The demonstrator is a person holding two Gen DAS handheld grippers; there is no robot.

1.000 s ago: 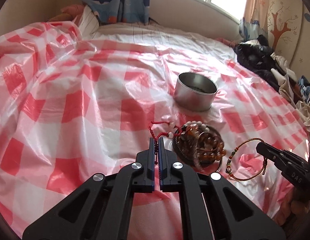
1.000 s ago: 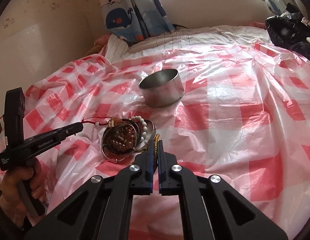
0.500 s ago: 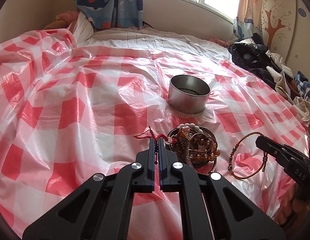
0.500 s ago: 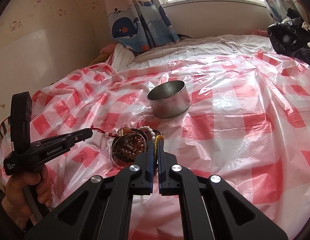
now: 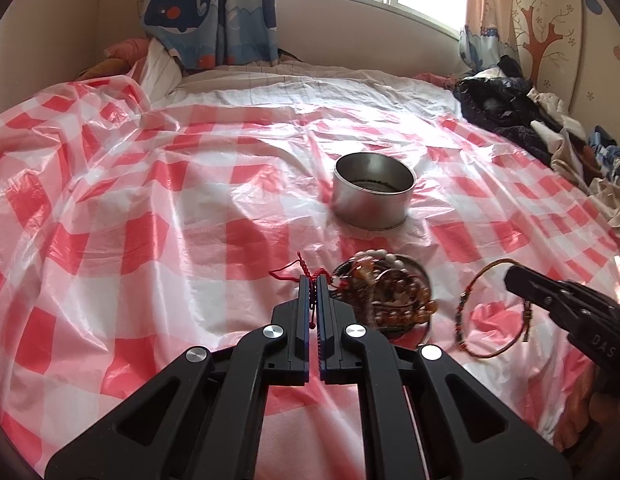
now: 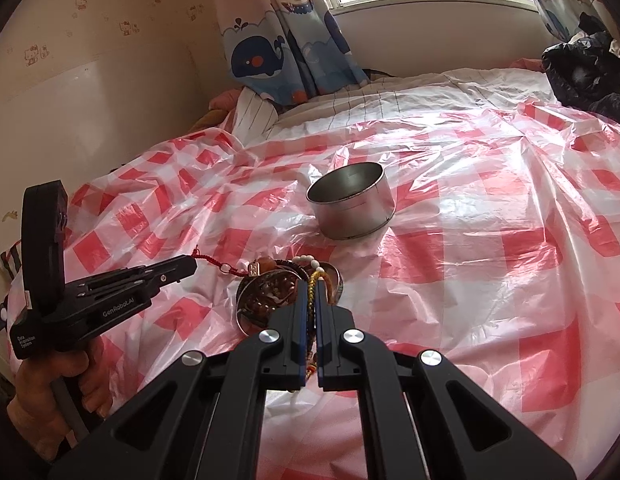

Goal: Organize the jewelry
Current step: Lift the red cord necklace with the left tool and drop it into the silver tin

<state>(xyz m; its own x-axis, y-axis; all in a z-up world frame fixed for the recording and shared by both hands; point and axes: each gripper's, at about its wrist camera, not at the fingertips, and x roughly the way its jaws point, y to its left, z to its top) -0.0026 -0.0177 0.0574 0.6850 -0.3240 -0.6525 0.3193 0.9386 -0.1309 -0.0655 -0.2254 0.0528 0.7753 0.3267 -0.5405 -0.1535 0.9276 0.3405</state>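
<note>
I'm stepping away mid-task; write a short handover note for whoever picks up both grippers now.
Left gripper: shut on the red cord.
Right gripper: shut on the woven bracelet.
The bead pile sits in the lid; the metal tin stands beyond it with something dark inside.
Left: get both pieces and the beads into the tin.

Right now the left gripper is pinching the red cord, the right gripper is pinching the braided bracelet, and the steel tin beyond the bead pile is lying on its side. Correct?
Not quite. The steel tin stands upright with its open mouth up, as the left wrist view shows. The rest holds: the left gripper is shut on the red cord, and the right gripper is shut on the braided bracelet, with the bead pile between them.
</note>
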